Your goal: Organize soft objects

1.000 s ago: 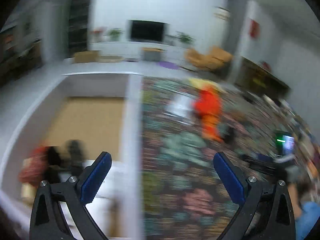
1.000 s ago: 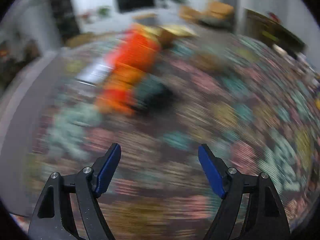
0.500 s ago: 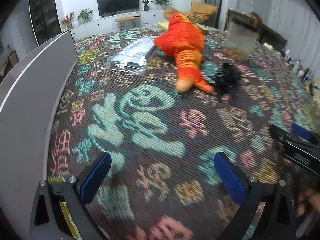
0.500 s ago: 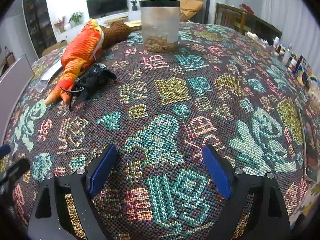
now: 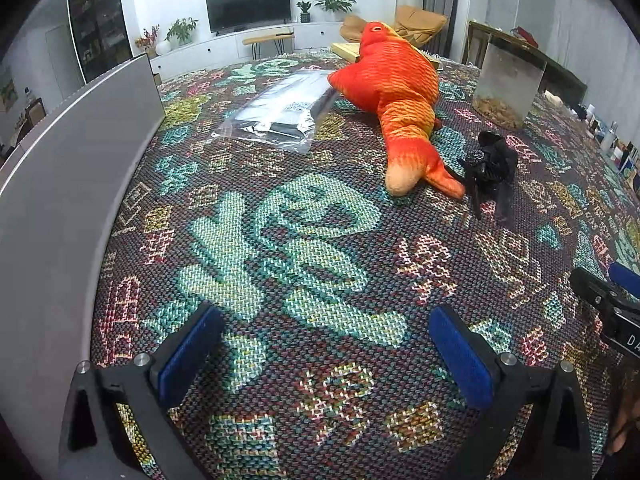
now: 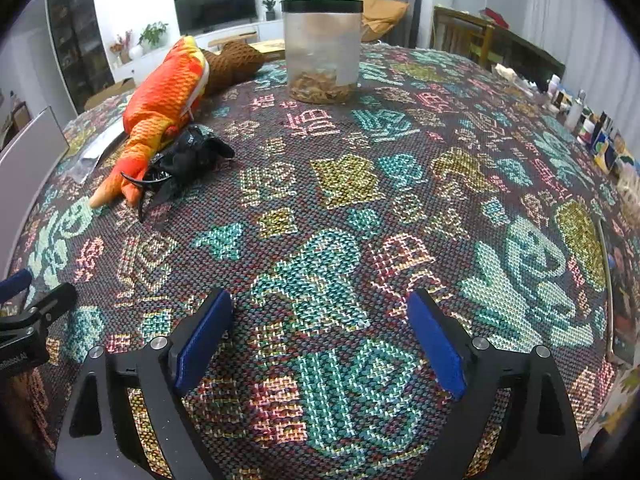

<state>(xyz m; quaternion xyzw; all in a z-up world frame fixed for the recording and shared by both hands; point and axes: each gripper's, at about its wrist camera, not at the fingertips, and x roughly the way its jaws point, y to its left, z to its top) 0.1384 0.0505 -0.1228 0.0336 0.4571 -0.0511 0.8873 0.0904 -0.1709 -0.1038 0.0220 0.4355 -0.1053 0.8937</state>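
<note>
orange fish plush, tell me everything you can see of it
The orange fish plush is a long stuffed toy of bright orange fabric with yellow-orange scale banding, a round eye at the head and a paler split tail. It lies flat on the patterned cloth, head toward the far edge, tail toward the cameras. A clear plastic bag meets its fin, a black object touches its tail, and a brown plush lies behind it. Neither gripper touches it.

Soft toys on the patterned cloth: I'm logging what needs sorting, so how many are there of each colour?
Orange: 1, the plush fish
Brown: 1, the knitted plush behind the fish's head
Black: 1, the small dark plush by the fish's tail
Total: 3
</note>
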